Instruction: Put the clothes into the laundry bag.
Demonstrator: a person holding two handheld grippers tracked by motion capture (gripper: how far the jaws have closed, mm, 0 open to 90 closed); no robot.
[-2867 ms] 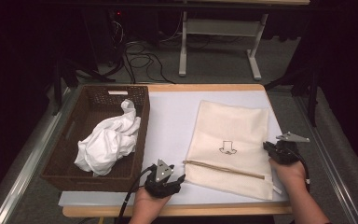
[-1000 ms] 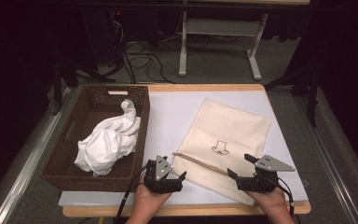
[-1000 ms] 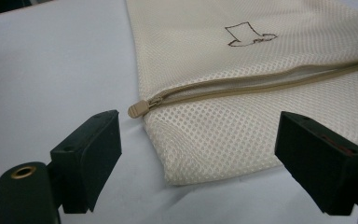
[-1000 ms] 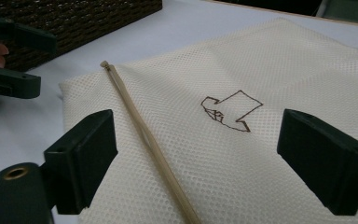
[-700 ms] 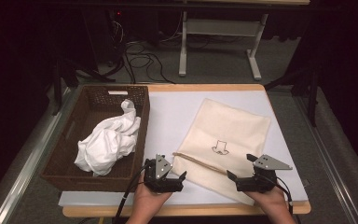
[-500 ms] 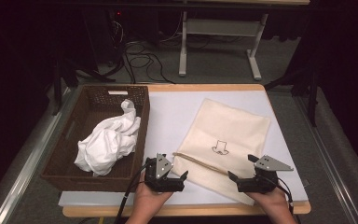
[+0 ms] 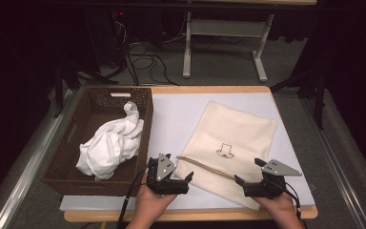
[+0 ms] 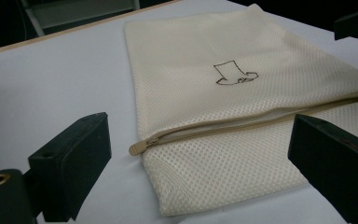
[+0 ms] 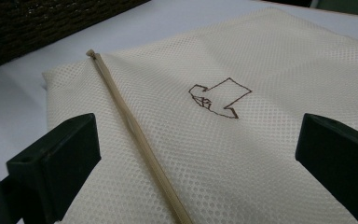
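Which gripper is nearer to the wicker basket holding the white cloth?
Left. The left gripper sits just beyond the wicker basket's near right corner, jaws open toward the mesh bag. The right gripper is at the bag's far edge.

Table (image 7: 181,114) evenly lit from above – room behind nearly black; soft shadows, slight grain, no glare.

Each tool (image 7: 187,179) (image 7: 245,181) is black, with blocky jaws, a grey three-cornered top plate and a trailing black cable.
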